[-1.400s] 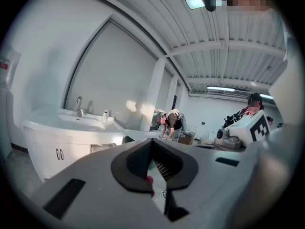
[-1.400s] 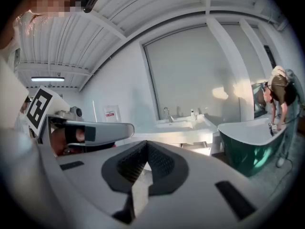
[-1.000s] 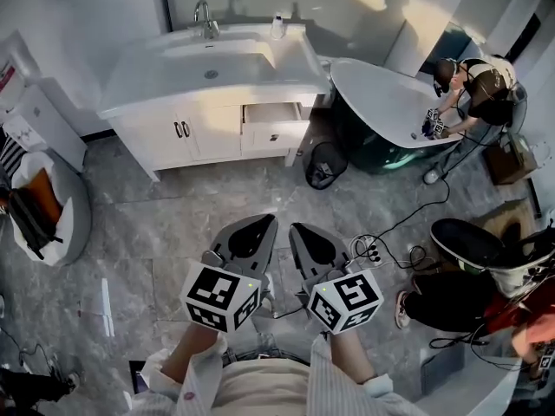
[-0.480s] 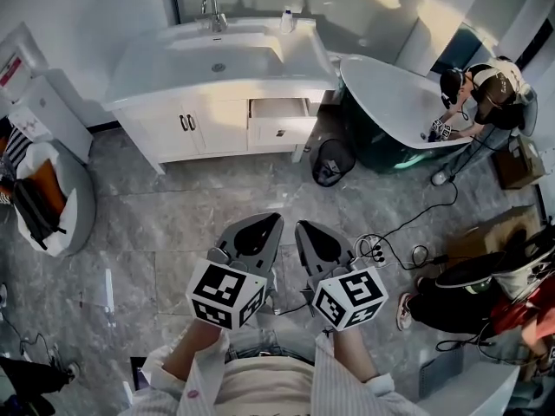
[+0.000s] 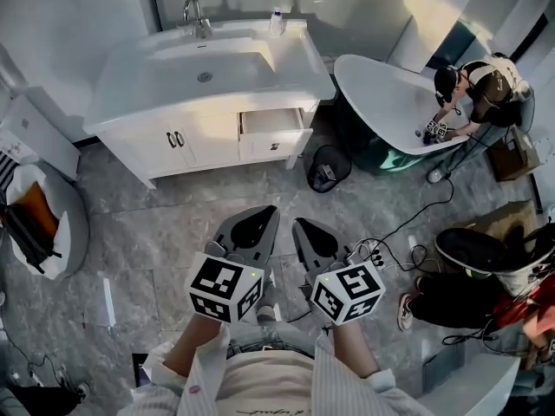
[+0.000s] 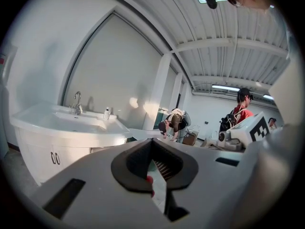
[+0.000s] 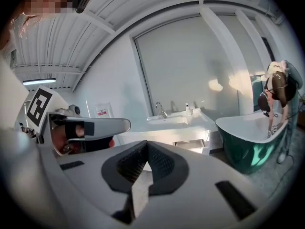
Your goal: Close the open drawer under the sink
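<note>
The white vanity (image 5: 173, 141) with its sink (image 5: 204, 68) stands at the far wall. Its top right drawer (image 5: 271, 121) is pulled out, with the drawer front (image 5: 276, 146) facing me; the right gripper view also shows the open drawer (image 7: 190, 144). My left gripper (image 5: 260, 218) and right gripper (image 5: 304, 230) hang side by side over the floor, well short of the vanity. Both are shut with nothing between the jaws. In the left gripper view the left gripper (image 6: 153, 143) points towards the vanity (image 6: 52, 142); the right gripper (image 7: 145, 149) does the same.
A dark green bathtub (image 5: 386, 102) stands right of the vanity, with a person (image 5: 486, 81) bent over it. A black bin (image 5: 328, 168) sits near the drawer's corner. Cables and a power strip (image 5: 369, 250) lie at the right, a seat (image 5: 42, 219) at the left.
The head view has swung a little, so the vanity sits further left and nearer in frame. Both grippers stay shut and side by side.
</note>
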